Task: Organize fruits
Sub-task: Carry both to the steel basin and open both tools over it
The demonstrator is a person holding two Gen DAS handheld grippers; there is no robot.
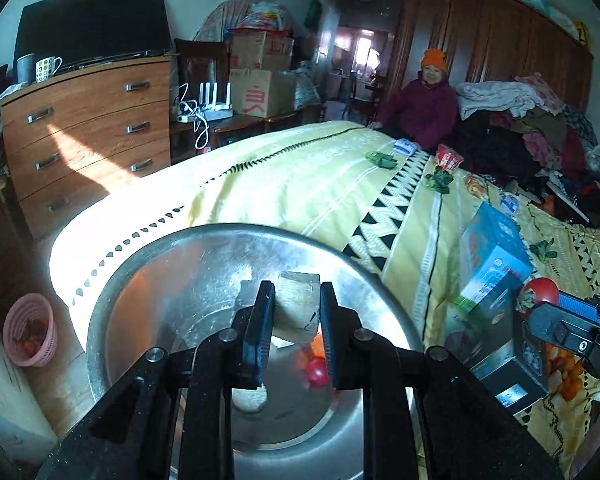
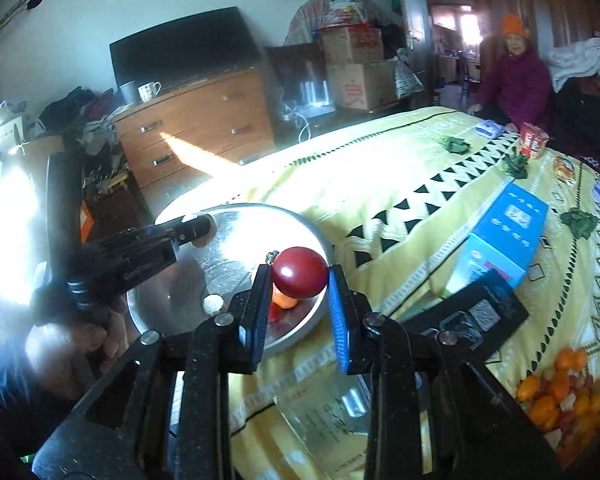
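Progress early | your left gripper clamps pale fruit chunk over steel basin | right gripper pinches red tomato above basin's 3 o'clock rim | few pieces inside, fruit pile left to sort

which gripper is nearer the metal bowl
Left. The left gripper hangs directly over the metal bowl with a pale chunk; the right gripper, holding a red fruit, is at the bowl's edge, toward the bed side.

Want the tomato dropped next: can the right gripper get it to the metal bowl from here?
Probably yes: the right gripper holds the tomato beside the bowl, nothing between them.
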